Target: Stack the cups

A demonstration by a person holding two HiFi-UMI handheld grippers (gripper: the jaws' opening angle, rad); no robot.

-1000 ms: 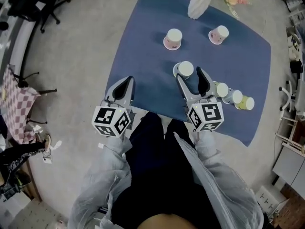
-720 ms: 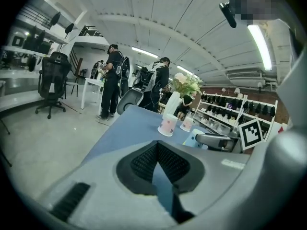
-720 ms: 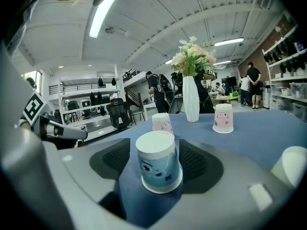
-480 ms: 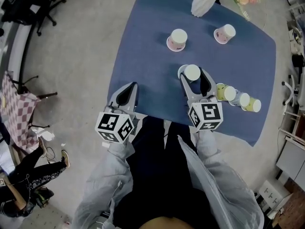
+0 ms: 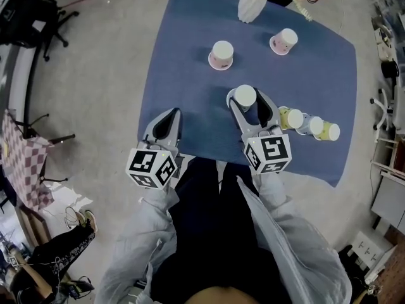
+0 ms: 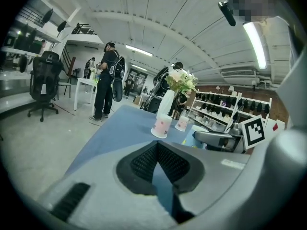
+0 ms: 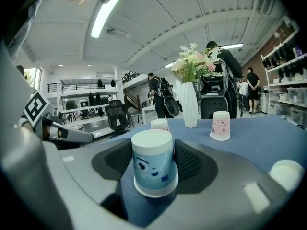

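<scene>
Cups on blue desk [image 5: 183, 87], six total: two pink cups [image 5: 221, 54] at the far side, three-cup row [image 5: 310, 125] on my right, one blue cup [image 5: 243, 97] upside down between my right fingers [image 7: 192, 163], which have just been closing but aren't gripping yet. Left fingers [image 6: 144, 163] clenched, empty.

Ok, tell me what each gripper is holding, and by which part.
Nothing is held yet. The fingers of the right gripper have just been closing around the upturned blue cup, flanking its side wall without clamping. The left gripper is shut and empty.
</scene>
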